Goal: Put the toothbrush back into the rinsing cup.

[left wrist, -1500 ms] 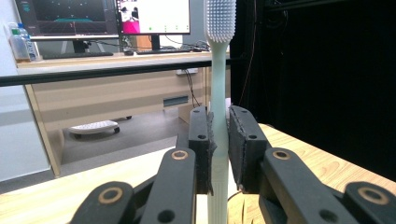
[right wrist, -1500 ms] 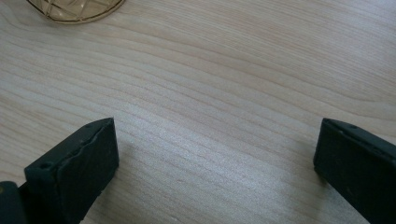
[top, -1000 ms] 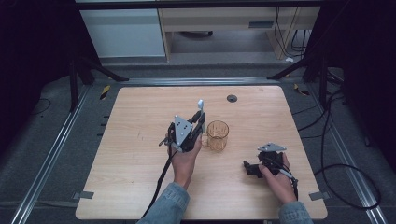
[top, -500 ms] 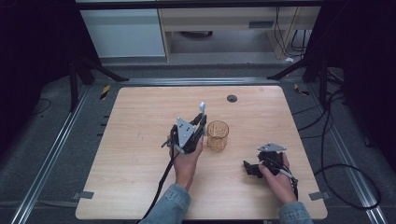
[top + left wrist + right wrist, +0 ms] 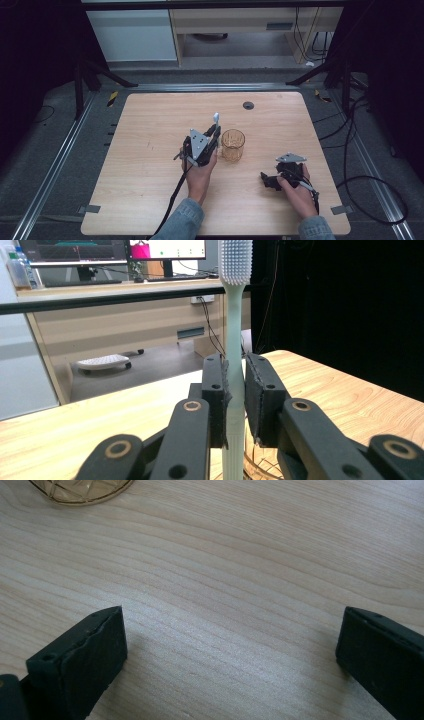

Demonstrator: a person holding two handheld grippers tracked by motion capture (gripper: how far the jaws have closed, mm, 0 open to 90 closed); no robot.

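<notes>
— What's in the amber glass (image 5: 233,144)?
— Can't tell — the left gripper (image 5: 211,134) just beside it has its fingers clamped on an upright toothbrush (image 5: 234,335).
— And the right gripper (image 5: 268,181)?
— Near the glass on the tabletop (image 5: 145,125), fingers spread apart.

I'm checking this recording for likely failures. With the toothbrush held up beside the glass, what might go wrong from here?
1. The left gripper clamps the toothbrush low on its handle, with a long stretch above the jaws, so it may pivot or slip in the grip.
2. The amber glass stands close beside that gripper; a sideways move could knock it over.
3. The right gripper rests open near the table, not steadying the glass.
</notes>
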